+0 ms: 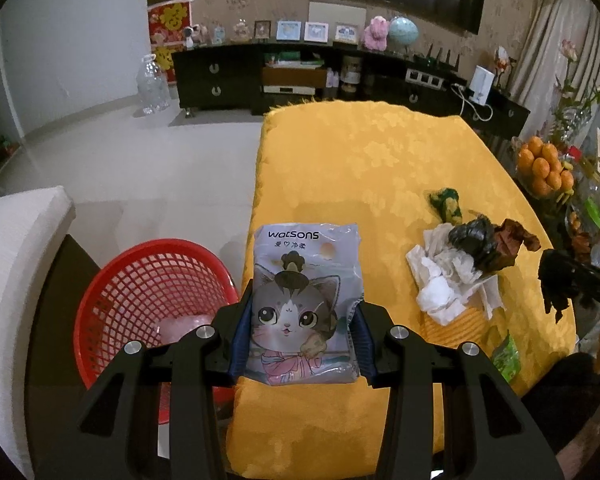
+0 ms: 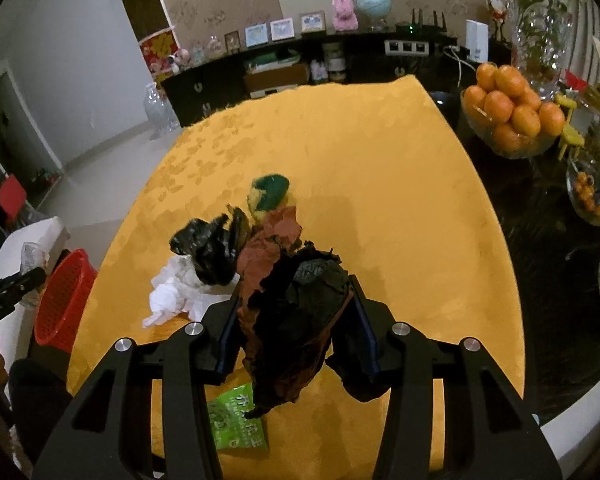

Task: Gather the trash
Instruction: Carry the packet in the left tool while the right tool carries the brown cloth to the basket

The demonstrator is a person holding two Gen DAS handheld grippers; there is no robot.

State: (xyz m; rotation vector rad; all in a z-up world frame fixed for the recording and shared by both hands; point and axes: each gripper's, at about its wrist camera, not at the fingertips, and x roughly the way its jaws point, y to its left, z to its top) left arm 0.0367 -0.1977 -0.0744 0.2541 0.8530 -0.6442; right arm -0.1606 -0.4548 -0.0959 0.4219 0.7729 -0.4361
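- We see the left gripper (image 1: 302, 312) clenched on a Watsons tissue pack (image 1: 305, 300) with a cartoon cat; its blue pads press both sides of the pack, which it holds above the near edge of the yellow tablecloth (image 1: 360, 160).
- The right gripper (image 2: 294, 320) grasps a crumpled wad of dark and reddish-brown wrapper (image 2: 288, 308), its jaws narrowed on it, above that tablecloth's near part.
- On the cloth behind the wad lie white tissue (image 2: 176, 292), a black plastic bag (image 2: 208, 248) and a green-and-yellow wrapper (image 2: 269, 192); a green snack packet (image 2: 236, 420) lies under the wad.
- The red mesh basket (image 1: 140, 280) stands left of the tablecloth; something pale pink sits inside, too blurred to name.
- A glass bowl of oranges (image 2: 508, 108) stands right of the tablecloth.
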